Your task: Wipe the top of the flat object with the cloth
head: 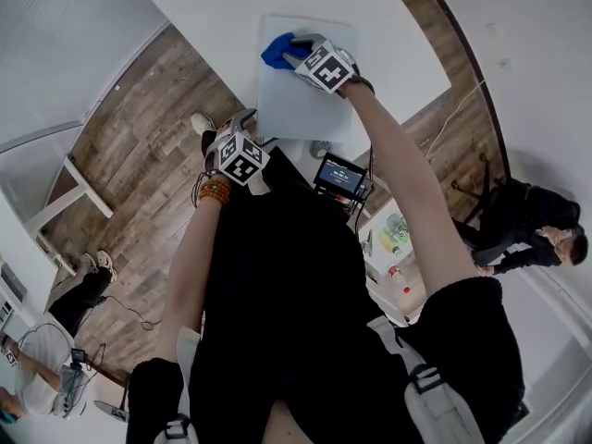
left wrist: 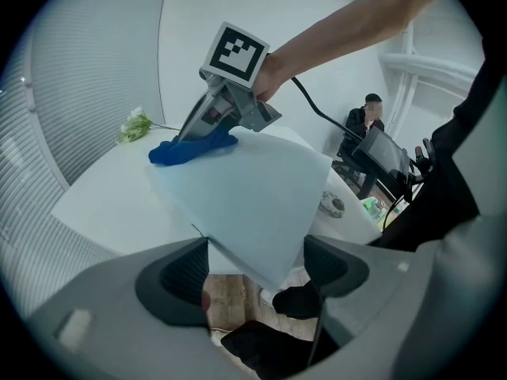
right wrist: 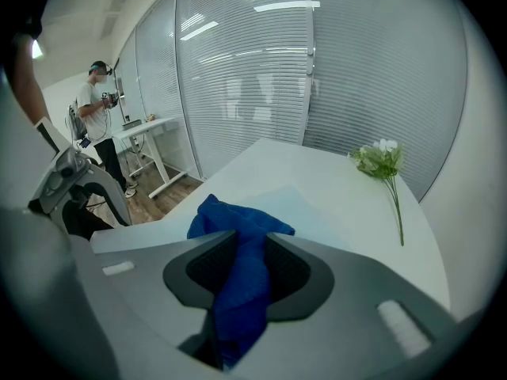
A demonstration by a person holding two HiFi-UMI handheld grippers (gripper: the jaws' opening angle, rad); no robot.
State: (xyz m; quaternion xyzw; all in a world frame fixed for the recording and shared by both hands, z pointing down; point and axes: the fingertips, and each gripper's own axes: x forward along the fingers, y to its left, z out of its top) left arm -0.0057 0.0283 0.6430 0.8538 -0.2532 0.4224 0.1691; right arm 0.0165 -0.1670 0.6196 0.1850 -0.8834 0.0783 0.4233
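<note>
On the surface (head: pixel 393 26), one board (head: pixel 296 100), near corner between spread left fingers (left wrist: pixel 178 275), contact hard to judge; at its far corner, one blue cloth (right wrist: pixel 238 232), tail hidden, pinched in right fingers (right wrist: pixel 295 271).

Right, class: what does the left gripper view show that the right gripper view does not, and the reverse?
Only the left gripper view: the right gripper from outside, a monitor, and the corner of the board between the jaws of the left gripper. Only the right gripper view: how the right jaws pinch the blue cloth, and a standing person. Both: cloth, board, white table, flowers.
</note>
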